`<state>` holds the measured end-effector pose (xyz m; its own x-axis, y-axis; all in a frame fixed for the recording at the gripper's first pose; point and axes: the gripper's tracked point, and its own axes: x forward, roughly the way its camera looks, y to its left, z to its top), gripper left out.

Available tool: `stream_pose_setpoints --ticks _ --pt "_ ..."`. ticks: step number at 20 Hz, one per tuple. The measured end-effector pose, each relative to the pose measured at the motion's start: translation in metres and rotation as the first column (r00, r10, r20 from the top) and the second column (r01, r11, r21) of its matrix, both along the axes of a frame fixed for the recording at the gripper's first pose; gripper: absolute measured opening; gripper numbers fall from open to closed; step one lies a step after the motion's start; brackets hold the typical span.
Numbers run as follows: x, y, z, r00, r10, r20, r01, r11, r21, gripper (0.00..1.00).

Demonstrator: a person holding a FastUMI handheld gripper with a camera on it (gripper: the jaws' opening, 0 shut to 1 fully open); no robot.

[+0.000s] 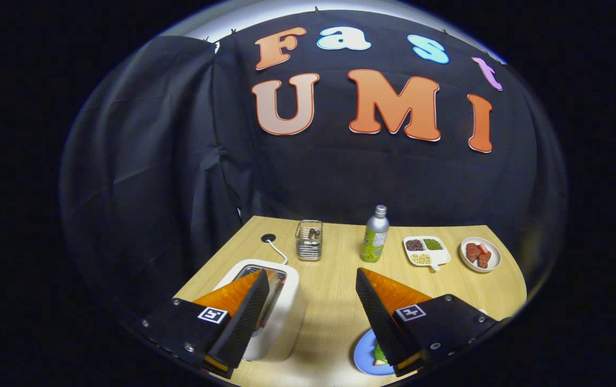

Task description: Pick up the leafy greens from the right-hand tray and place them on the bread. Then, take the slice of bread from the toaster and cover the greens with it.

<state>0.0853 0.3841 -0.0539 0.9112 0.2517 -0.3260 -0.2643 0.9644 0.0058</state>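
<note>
My gripper (312,279) stands open above the wooden table, nothing between its fingers. The white toaster (286,312) sits under and just right of the left finger (246,317), which covers part of its slot; a brown bread edge (274,278) shows there. A blue plate (366,355) lies under the right finger (378,317), with a bit of leafy greens (379,355) on pale bread showing beside the finger. Most of the plate is hidden by the finger.
Beyond the fingers stand a wire basket (308,240) and a green bottle with a silver top (375,235). Farther right lie a white divided tray (426,251) of beans and a round plate with red pieces (480,254). A cable (277,250) runs from the toaster to a hole in the table.
</note>
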Motion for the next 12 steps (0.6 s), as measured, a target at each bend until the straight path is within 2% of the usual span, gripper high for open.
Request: stream_pose_setpoints --ticks 4,12 --pt "-0.001 0.033 -0.013 0.999 0.030 -0.018 -0.030 0.999 -0.014 0.97" --pt "0.003 0.058 -0.052 0.996 0.041 -0.079 -0.047 0.996 -0.076 0.97"
